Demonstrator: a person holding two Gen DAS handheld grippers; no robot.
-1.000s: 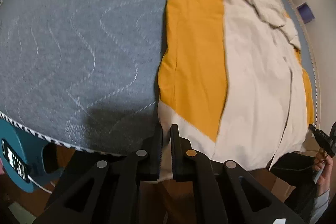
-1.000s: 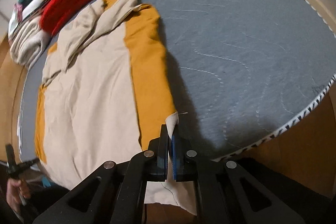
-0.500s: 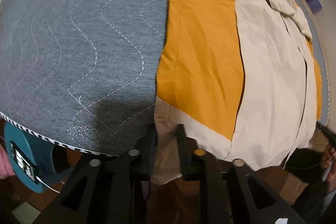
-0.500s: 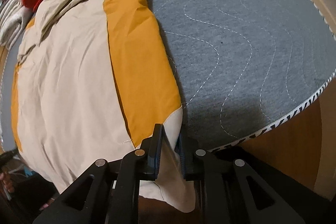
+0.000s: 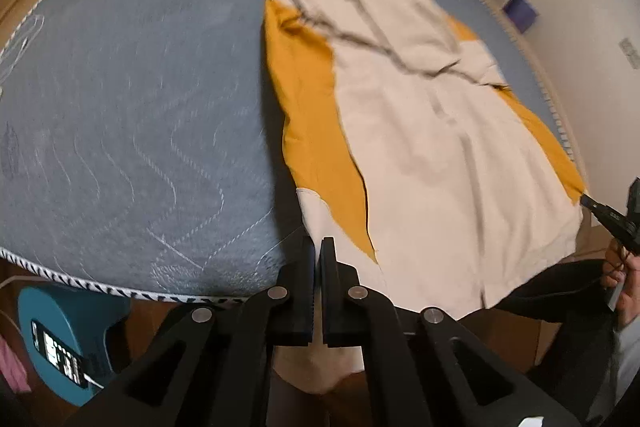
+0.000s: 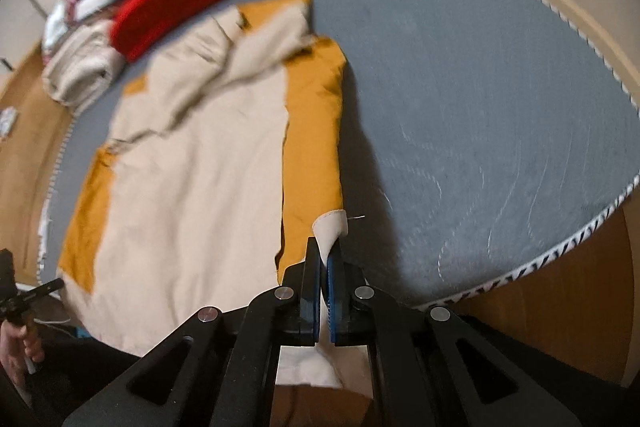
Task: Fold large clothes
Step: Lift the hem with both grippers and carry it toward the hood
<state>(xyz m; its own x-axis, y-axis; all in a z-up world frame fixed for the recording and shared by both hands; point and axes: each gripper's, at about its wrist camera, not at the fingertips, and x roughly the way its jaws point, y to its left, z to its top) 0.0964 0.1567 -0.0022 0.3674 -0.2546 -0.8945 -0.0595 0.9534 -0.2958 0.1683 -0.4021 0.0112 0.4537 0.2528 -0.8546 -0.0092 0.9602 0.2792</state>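
Hem corners of the garment (image 5: 432, 147) sat pinched in both grippers (image 5: 316, 251) (image 6: 324, 255) at six o'clock; uneven lifting could skew the fold.

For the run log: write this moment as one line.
garment: flat on mattress | left gripper: shut on garment hem corner | right gripper: shut on other hem corner

The left gripper (image 5: 318, 247) points steeply down at the near edge of the mattress (image 5: 132, 115), its jaws clamped on a cream corner of the garment (image 5: 440, 147). The right gripper (image 6: 325, 251) tilts down the same way at that near edge, and its jaws are closing on the other cream hem corner. A hand (image 5: 622, 287) grips each tool's handle.
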